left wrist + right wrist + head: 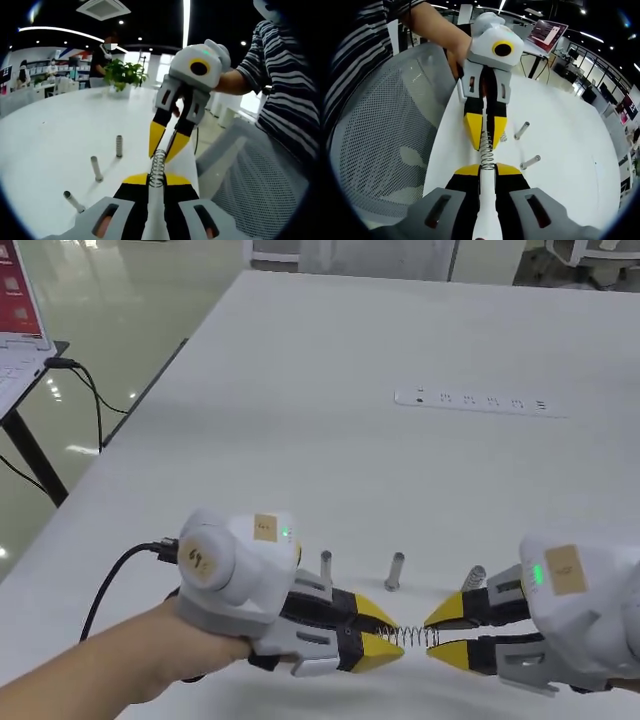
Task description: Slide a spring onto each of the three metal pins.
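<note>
A small metal spring (412, 637) hangs level between my two grippers above the table's near edge. My left gripper (392, 637) is shut on its left end and my right gripper (432, 634) is shut on its right end, tips facing each other. The spring (158, 169) rises from my left gripper (151, 180) into the right gripper (163, 152) opposite. It (487, 148) also runs from my right gripper (487, 169) to the left gripper (485, 141). Two bare pins (326, 563) (395, 571) stand just behind. A third pin (473, 578) looks ribbed, as if wearing a spring.
A white power strip (470, 401) lies on the white table (300, 420) at the back right. A black cable (110, 585) trails from my left gripper off the table's left edge. A mesh chair (380, 130) stands just off the near edge.
</note>
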